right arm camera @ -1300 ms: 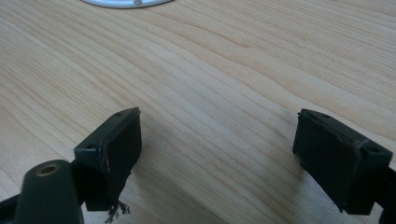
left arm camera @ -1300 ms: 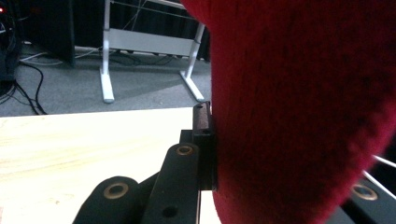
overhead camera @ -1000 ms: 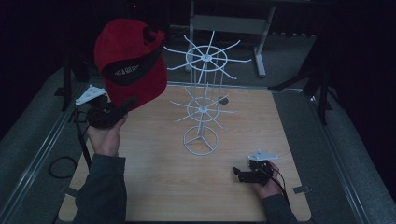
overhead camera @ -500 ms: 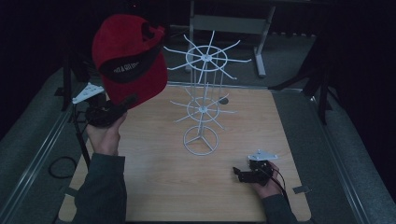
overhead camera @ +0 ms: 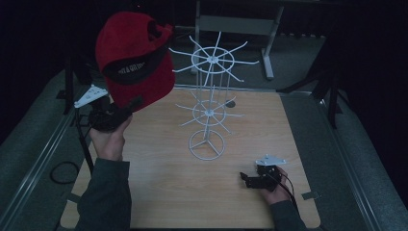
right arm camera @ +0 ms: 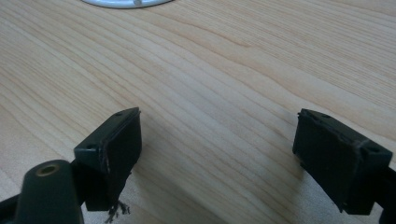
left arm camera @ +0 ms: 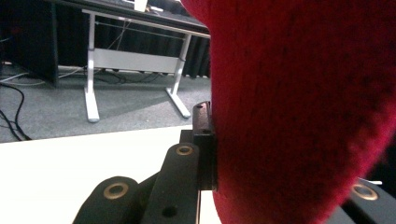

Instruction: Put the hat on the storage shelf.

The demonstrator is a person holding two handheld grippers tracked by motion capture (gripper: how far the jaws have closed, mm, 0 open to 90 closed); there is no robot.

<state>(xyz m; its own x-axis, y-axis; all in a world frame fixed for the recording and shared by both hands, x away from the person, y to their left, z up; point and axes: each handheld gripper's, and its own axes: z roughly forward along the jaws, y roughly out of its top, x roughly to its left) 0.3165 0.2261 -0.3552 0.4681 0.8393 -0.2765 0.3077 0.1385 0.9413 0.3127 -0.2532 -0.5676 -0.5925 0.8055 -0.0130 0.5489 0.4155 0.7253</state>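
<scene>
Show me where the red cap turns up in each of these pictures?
High view: the red cap is at upper left, raised above the table and held by the left gripper.
Left gripper view: the red cap covers the right half, pressed against one of the black fingers.
Right gripper view: not in it.
Shared landmark: the white wire rack's ring base, whose edge shows at the top.

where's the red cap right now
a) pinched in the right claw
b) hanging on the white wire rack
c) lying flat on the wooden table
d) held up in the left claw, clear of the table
d: the left claw grips the red cap by its lower edge and holds it above the table, beside the white wire rack.
</scene>
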